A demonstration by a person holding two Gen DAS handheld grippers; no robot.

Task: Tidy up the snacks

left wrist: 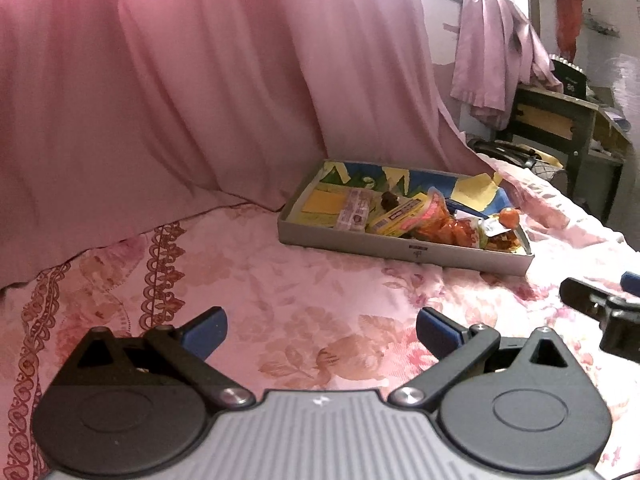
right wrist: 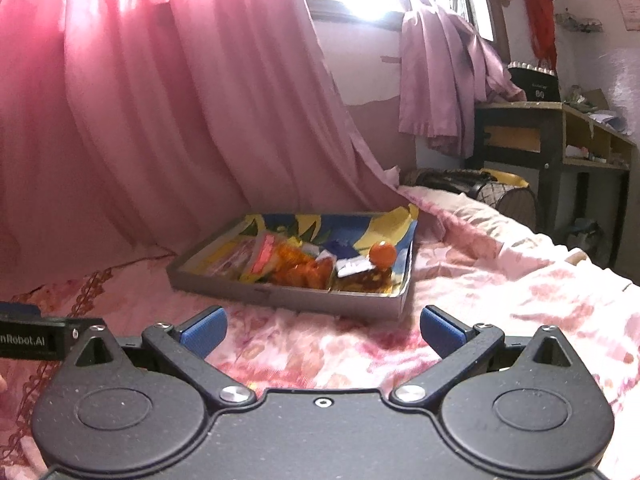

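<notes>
Both grippers, left and right, hover fingers wide, empty, facing the snack tray on the bed, probably pre-grasp.

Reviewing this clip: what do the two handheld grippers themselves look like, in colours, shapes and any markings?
Both share one build: black linkage arms with silver pivot screws, round black side housings, and blue pads on the fingers. The left gripper has a ribbed grey body; its black side bar, seen from the right wrist, carries white lettering ending "nRobot.AI". The right gripper has a plain black body with one central screw. No sleeves show.
</notes>
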